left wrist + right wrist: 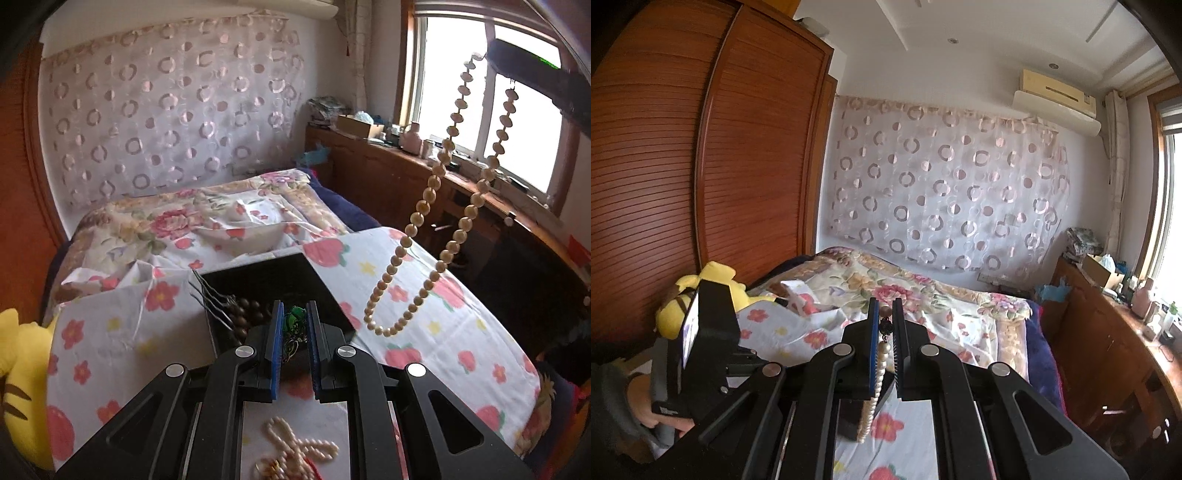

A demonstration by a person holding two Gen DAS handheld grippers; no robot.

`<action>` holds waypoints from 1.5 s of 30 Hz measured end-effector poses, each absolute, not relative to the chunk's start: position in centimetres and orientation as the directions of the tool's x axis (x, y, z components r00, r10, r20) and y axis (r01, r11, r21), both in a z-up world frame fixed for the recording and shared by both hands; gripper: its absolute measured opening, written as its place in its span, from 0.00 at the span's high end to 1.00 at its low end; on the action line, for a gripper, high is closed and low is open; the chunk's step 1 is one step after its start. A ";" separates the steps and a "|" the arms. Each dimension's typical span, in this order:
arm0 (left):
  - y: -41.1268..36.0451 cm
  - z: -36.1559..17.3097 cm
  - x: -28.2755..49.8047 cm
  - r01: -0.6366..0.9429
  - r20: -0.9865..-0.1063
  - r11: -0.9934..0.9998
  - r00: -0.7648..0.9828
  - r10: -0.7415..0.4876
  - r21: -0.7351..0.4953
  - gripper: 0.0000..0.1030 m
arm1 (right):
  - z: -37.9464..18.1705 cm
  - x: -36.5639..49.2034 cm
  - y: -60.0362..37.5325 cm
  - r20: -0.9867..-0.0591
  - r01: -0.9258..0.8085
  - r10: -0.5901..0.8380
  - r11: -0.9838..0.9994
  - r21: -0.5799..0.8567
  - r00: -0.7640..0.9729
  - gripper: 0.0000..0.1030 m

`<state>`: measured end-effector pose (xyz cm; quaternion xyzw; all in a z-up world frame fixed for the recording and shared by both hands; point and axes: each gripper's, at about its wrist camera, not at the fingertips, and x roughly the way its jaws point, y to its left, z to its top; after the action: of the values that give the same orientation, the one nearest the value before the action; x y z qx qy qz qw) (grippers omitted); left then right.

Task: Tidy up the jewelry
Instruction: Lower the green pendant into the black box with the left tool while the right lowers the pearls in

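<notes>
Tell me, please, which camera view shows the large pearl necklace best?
The left wrist view: the pearl necklace hangs there as a full loop over the bedsheet. The right wrist view shows only a short stretch pinched in the right gripper jaws.
</notes>
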<state>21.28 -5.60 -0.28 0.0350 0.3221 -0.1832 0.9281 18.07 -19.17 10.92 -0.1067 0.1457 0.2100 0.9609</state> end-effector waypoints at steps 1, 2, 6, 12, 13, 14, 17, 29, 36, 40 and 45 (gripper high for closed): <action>-5.5 -0.4 21.8 0.358 -0.612 0.932 0.726 -0.314 -0.053 0.89 | 11.1 18.5 -19.0 -0.326 -0.432 0.369 0.890 -0.146 0.870 0.92; -5.4 -0.5 22.4 0.352 -0.617 0.934 0.724 -0.310 -0.056 0.89 | 11.2 19.0 -18.8 -0.329 -0.430 0.366 0.891 -0.147 0.870 0.92; -4.6 -1.8 24.4 0.335 -0.642 0.938 0.702 -0.308 -0.083 0.89 | 10.9 21.1 -18.5 -0.357 -0.434 0.368 0.892 -0.125 0.859 0.92; -3.4 -3.8 25.9 0.313 -0.672 0.944 0.677 -0.301 -0.108 0.89 | 9.9 23.9 -17.6 -0.397 -0.431 0.357 0.896 -0.110 0.845 0.92; -3.3 -4.1 26.0 0.307 -0.675 0.946 0.677 -0.294 -0.103 0.89 | 9.6 24.3 -17.5 -0.407 -0.428 0.354 0.898 -0.103 0.842 0.92; -3.3 -4.2 26.0 0.303 -0.677 0.948 0.678 -0.288 -0.100 0.89 | 9.4 24.8 -17.4 -0.416 -0.427 0.353 0.899 -0.096 0.838 0.92; -3.0 -4.6 26.0 0.296 -0.679 0.950 0.678 -0.280 -0.096 0.87 | 8.8 25.8 -16.8 -0.434 -0.423 0.346 0.901 -0.092 0.832 0.92; -2.7 -3.5 23.7 0.291 -0.642 0.957 0.731 -0.232 -0.014 0.53 | 9.8 26.5 -14.2 -0.408 -0.442 0.367 0.891 -0.104 0.836 0.92; -1.5 -3.9 22.7 0.273 -0.639 0.962 0.737 -0.218 -0.013 0.39 | 8.8 26.4 -12.5 -0.422 -0.456 0.372 0.882 -0.115 0.827 0.92; -0.4 -4.3 22.1 0.254 -0.638 0.967 0.740 -0.211 -0.026 0.31 | 6.8 27.3 -12.5 -0.467 -0.459 0.368 0.884 -0.092 0.804 0.92; 0.4 -5.3 21.2 0.240 -0.642 0.971 0.743 -0.188 -0.007 0.25 | 3.3 28.4 -12.6 -0.542 -0.464 0.368 0.884 -0.047 0.756 0.92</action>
<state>21.19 0.44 -5.32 0.0379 0.3397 -0.1148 0.9327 28.44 -12.65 3.34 -0.0897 0.2693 0.2230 0.9326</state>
